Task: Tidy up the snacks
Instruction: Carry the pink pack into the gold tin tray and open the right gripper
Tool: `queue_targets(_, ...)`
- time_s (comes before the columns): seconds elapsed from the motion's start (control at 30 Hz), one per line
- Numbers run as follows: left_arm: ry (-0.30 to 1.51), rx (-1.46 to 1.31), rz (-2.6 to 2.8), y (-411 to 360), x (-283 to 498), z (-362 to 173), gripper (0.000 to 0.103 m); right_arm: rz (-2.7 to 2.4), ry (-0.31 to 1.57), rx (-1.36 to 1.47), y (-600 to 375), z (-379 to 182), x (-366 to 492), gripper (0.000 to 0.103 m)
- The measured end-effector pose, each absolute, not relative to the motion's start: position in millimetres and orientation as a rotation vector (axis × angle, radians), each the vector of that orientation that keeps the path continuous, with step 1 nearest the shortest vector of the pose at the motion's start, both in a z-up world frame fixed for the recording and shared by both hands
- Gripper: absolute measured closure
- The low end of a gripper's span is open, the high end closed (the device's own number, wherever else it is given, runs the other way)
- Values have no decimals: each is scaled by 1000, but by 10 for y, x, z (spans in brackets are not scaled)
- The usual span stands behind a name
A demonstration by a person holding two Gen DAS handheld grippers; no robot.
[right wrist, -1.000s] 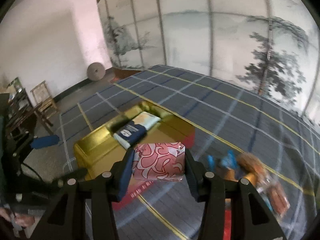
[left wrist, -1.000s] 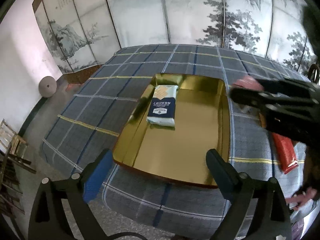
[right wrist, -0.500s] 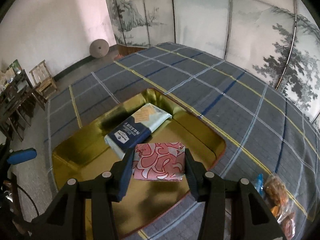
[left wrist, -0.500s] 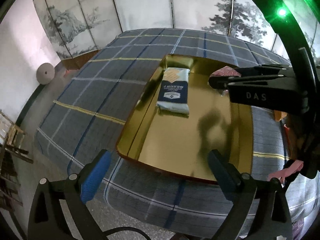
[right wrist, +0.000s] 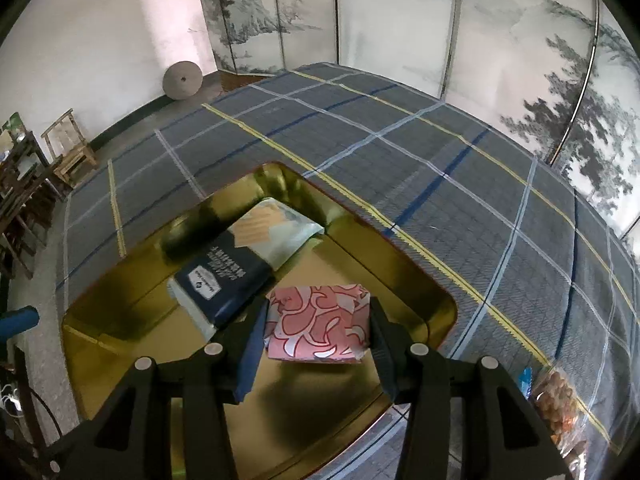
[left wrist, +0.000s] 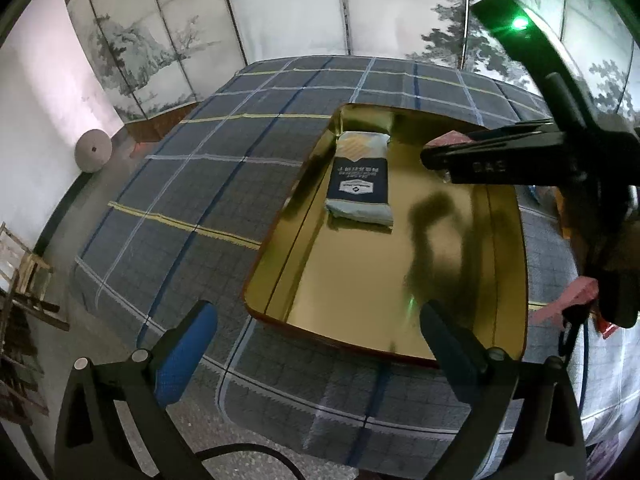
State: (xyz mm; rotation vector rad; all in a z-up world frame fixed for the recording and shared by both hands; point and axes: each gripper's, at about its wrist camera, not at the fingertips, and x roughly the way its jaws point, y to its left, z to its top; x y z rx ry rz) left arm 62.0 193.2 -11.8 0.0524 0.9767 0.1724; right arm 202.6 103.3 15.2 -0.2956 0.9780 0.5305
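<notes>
A gold tray (left wrist: 360, 288) (right wrist: 132, 332) lies on a blue plaid cloth. A navy and pale green snack pack (left wrist: 360, 180) (right wrist: 236, 264) lies at the tray's far left. My right gripper (right wrist: 318, 330) is shut on a pink and white patterned packet (right wrist: 316, 324) and holds it above the tray, just right of the navy pack. In the left wrist view the right gripper (left wrist: 436, 156) reaches in from the right over the tray, with the pink packet (left wrist: 450, 138) at its tip. My left gripper (left wrist: 316, 340) is open and empty over the tray's near edge.
A bag of orange snacks (right wrist: 560, 404) lies on the cloth right of the tray. A red packet (left wrist: 606, 326) shows by the right arm. Painted folding screens (right wrist: 396, 12) stand behind the table. Wooden chairs (right wrist: 72, 148) and a round stone disc (right wrist: 182, 80) stand at the left.
My right gripper has carried the pink packet from beside the tray to above it, near the navy pack. The left gripper has shifted slightly and stayed open.
</notes>
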Motion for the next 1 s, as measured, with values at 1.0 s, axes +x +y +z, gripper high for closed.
queue_targets(1.0, 948, 26, 112, 1909, 560, -42, 1, 538, 1004, -233, 1121, 10, 2113, 54)
